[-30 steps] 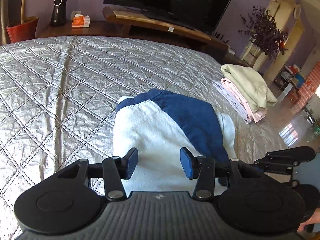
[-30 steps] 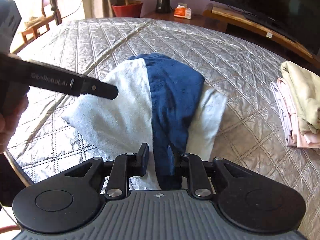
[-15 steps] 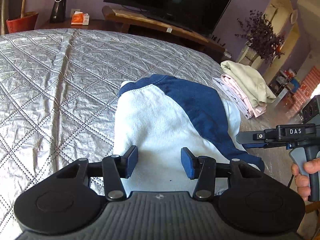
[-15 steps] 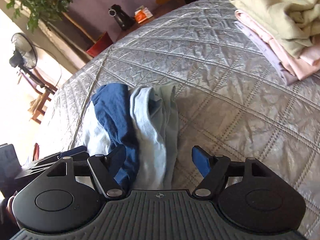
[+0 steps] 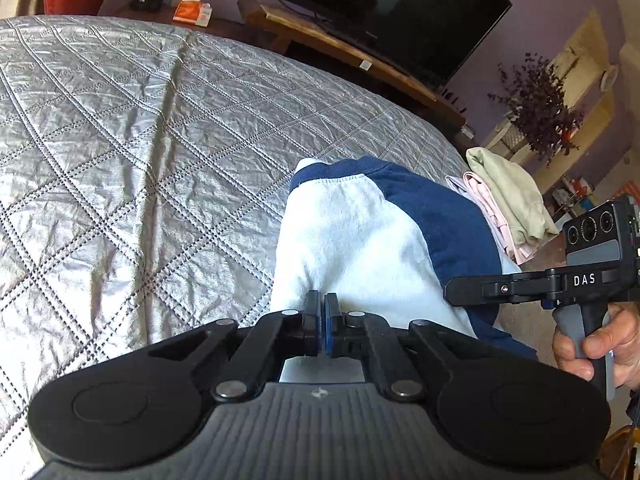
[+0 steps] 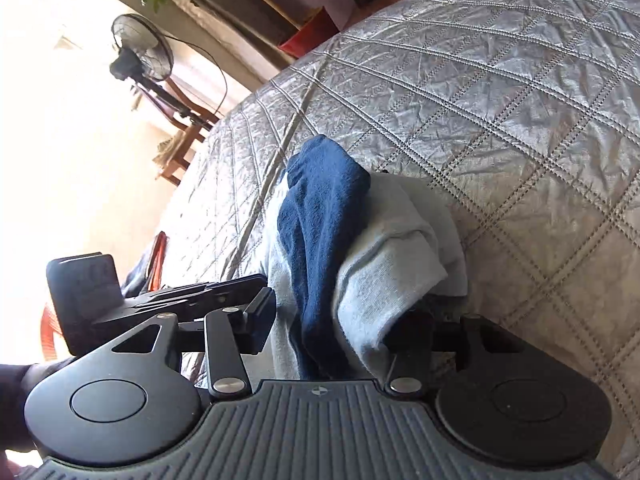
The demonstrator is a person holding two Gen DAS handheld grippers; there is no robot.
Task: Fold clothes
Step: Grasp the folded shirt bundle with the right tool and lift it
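Sweatshirt [image 5: 360, 240], pale blue with navy sleeves, lies partly folded on the bed's silver quilt [image 5: 120, 152], near its right-hand edge. The left gripper [image 5: 322, 320] has its pads pressed together at the garment's near hem; whether cloth is pinched between them I cannot tell. The right gripper [image 6: 340, 328] straddles the bunched side of the sweatshirt, jaws closing with fabric between them. A stack of folded clothes [image 5: 508, 200] sits just beyond the sweatshirt.
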